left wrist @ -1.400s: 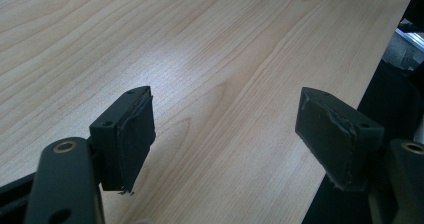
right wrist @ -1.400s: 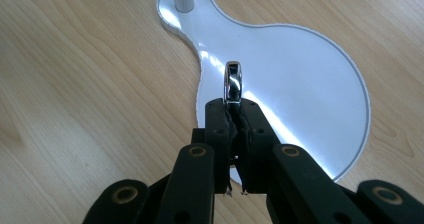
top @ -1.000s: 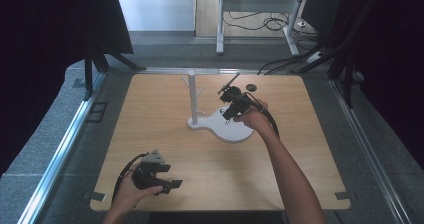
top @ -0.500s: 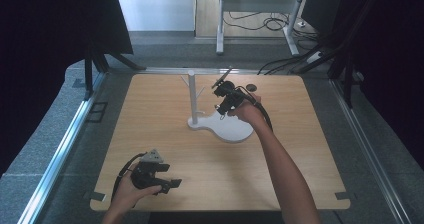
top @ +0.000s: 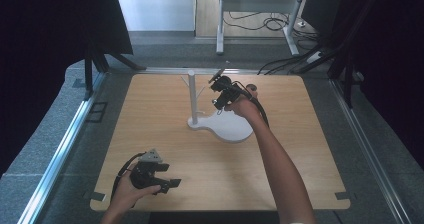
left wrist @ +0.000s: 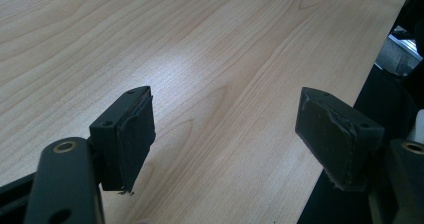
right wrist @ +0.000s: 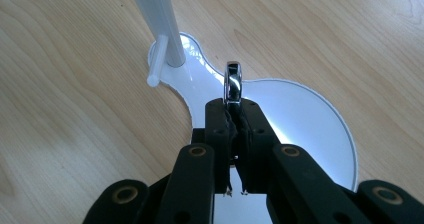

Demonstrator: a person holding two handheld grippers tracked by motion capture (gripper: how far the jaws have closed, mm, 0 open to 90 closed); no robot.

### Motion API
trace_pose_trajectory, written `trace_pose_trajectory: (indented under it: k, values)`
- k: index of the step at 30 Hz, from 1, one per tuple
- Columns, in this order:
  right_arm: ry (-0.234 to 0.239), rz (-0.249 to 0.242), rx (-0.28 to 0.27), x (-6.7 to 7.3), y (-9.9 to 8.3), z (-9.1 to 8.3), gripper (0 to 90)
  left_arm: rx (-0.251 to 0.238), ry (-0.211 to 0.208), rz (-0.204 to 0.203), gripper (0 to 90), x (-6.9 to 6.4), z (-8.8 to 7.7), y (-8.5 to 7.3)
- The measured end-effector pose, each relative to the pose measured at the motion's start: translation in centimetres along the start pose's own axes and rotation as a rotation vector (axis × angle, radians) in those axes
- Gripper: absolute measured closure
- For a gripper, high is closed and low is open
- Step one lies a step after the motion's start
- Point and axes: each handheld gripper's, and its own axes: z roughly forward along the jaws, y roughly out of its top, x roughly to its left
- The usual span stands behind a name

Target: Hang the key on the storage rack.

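Shiny silver metal ring (right wrist: pixel 233 81) sits pinched tight in my right gripper (right wrist: pixel 233 109), up beside the white plastic peg stand (right wrist: pixel 159 24). I think I must hook it on a peg next. My left gripper (left wrist: pixel 225 129) rests wide open over the light wooden table (top: pixel 150 114). Grey floor lies around.

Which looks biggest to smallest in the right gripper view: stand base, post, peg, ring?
1. Base, the broad white plate.
2. Post, cut off by the top edge, so its full length is unknown.
3. Ring and peg look alike; the ring sits nearer the camera in the right tool, so unranked.
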Motion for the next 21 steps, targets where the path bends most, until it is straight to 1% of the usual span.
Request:
trace_pose_trajectory:
  k: [5, 10, 12, 15, 18, 21]
  values:
    - [-0.005, 0.001, 0.002, 0.0, 0.7, 0.4, 84.6, 0.001, -0.001, -0.001, 24.1, 0.0, 0.0, 0.0]
    - [0.002, 0.003, 0.008, -0.1, 1.4, 0.5, 84.6, -0.003, -0.002, 0.002, 24.1, 0.0, 0.0, 0.0]
    - [0.001, -0.005, 0.011, -0.2, 1.6, 0.7, 84.6, -0.002, -0.003, 0.002, 24.1, 0.0, 0.0, 0.0]
    - [0.000, 0.000, 0.013, -0.2, 2.0, 0.9, 84.6, 0.000, -0.003, -0.002, 24.2, 0.0, 0.0, 0.0]
    - [0.007, 0.002, 0.001, -0.5, 2.4, 0.9, 84.6, -0.001, -0.002, -0.005, 24.2, 0.1, 0.0, -0.1]
    - [-0.002, 0.008, 0.003, -0.6, 2.7, 0.9, 84.6, 0.002, -0.001, -0.006, 24.2, 0.1, 0.0, -0.1]
